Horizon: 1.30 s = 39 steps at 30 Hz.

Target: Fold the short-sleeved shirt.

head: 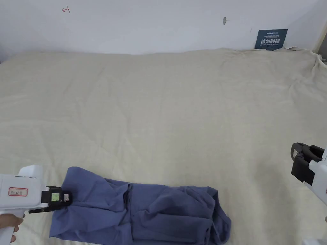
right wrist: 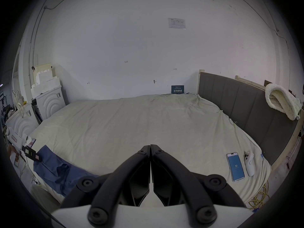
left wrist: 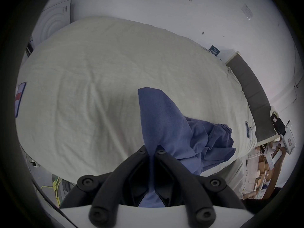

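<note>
A cream-sheeted bed [head: 166,105] stands against white wall [head: 143,22], grey headboard [right wrist: 238,103] alongside.

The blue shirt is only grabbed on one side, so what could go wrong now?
The left gripper pinches only one corner of the crumpled blue shirt; lifting could leave it bunched, not flat. The shirt lies at the bed's near edge, so a pull might drag it off. The right gripper is shut on nothing, away from the cloth.
</note>
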Each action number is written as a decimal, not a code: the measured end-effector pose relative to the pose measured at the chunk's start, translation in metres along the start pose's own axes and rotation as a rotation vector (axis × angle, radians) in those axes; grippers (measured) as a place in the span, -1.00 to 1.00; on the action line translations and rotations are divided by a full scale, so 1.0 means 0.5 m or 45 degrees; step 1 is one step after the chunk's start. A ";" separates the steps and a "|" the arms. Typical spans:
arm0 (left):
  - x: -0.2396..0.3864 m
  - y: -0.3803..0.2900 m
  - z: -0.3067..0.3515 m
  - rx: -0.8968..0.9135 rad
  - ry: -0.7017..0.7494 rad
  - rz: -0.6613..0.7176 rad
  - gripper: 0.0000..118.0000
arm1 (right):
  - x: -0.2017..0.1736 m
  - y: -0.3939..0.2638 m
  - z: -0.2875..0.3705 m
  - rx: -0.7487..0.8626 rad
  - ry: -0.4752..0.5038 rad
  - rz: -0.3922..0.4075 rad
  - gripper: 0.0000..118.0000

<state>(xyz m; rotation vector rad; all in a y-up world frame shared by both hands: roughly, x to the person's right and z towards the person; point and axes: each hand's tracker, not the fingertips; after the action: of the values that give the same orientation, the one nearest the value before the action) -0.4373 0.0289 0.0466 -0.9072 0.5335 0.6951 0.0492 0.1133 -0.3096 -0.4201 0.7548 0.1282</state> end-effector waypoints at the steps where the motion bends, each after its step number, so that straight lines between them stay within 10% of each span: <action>1: -0.003 -0.001 0.003 0.004 0.012 0.007 -0.97 | -0.001 -0.001 0.000 0.001 0.002 0.000 -1.00; 39: 0.652 -0.077 -0.335 -0.401 -0.196 -0.489 -0.83 | 0.098 -0.043 0.064 -0.006 -0.118 -0.085 -1.00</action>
<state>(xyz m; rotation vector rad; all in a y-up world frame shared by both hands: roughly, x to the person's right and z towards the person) -0.2136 -0.0274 -0.2410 -1.1993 0.1039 0.4984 0.1106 0.1052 -0.3155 -0.4402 0.6490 0.0862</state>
